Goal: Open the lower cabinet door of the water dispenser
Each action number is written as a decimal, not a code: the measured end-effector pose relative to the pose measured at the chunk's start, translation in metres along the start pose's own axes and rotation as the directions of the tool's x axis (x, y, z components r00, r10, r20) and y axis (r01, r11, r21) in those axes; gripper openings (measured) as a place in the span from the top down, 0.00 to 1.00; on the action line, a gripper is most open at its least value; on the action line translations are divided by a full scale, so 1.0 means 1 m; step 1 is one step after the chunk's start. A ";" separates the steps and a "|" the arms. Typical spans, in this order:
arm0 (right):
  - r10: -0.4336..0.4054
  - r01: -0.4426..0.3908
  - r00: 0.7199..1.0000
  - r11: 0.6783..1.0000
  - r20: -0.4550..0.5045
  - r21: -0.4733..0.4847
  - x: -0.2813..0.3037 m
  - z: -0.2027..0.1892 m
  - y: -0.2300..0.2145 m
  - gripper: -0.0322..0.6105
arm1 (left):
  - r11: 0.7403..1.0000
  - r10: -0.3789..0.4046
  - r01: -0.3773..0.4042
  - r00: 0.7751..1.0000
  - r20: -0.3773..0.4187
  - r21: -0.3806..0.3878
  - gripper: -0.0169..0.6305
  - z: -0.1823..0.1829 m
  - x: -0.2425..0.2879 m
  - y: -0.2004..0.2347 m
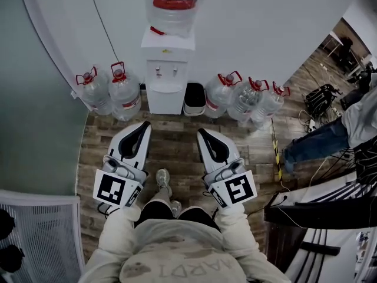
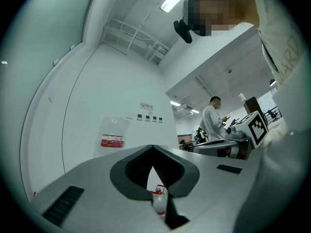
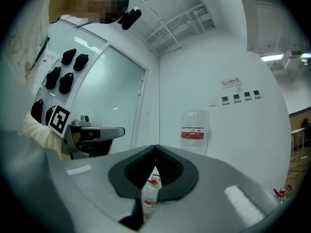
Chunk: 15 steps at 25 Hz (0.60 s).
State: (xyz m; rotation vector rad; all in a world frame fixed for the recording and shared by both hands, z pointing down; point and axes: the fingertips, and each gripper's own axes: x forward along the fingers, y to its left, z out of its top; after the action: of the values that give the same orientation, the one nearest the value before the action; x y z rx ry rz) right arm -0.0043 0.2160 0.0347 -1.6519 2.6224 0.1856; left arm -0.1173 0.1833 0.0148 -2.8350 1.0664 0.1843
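Observation:
The white water dispenser (image 1: 165,75) stands against the far wall with a large bottle (image 1: 175,5) on top. Its lower cabinet door (image 1: 164,102) is closed. Both grippers are held level in front of me, well short of the dispenser. My left gripper (image 1: 144,124) has its jaws together and nothing in them, and so does my right gripper (image 1: 202,132). In the left gripper view the left gripper (image 2: 153,148) points toward the wall, with the top bottle (image 2: 112,137) above its jaws. The right gripper view shows the right gripper (image 3: 156,148) likewise below the top bottle (image 3: 194,130).
Two spare water bottles (image 1: 112,90) stand on the floor left of the dispenser and three spare bottles (image 1: 247,99) to its right. A small bin (image 1: 194,99) sits beside it. A person (image 1: 330,137) and cables (image 1: 321,99) are at the right, and a mesh panel (image 1: 35,234) at the lower left.

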 end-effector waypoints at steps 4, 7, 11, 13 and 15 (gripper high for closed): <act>-0.005 0.005 1.000 1.000 -0.007 -0.008 0.024 -0.006 -0.026 0.94 | 1.000 0.000 0.000 1.000 0.009 -0.008 0.97 -0.007 0.034 0.018; -0.010 0.010 1.000 1.000 -0.009 -0.017 0.047 -0.010 -0.048 0.94 | 1.000 -0.003 0.003 1.000 0.020 -0.009 0.97 -0.011 0.064 0.036; -0.022 0.022 1.000 1.000 -0.003 -0.013 0.082 -0.016 -0.081 0.94 | 1.000 -0.008 0.008 1.000 0.025 -0.001 0.97 -0.017 0.104 0.062; -0.031 0.031 1.000 0.999 0.001 -0.008 0.101 -0.017 -0.097 0.94 | 1.000 -0.014 0.014 1.000 0.021 0.001 0.97 -0.021 0.123 0.076; -0.037 0.037 0.999 0.999 0.005 -0.005 0.120 -0.018 -0.112 0.94 | 1.000 -0.018 0.018 1.000 0.015 0.004 0.97 -0.023 0.141 0.091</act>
State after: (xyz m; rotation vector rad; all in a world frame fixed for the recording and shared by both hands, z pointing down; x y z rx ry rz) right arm 0.0450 0.0580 0.0319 -1.6985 2.5875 0.1951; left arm -0.0702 0.0204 0.0113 -2.8336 1.0369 0.2018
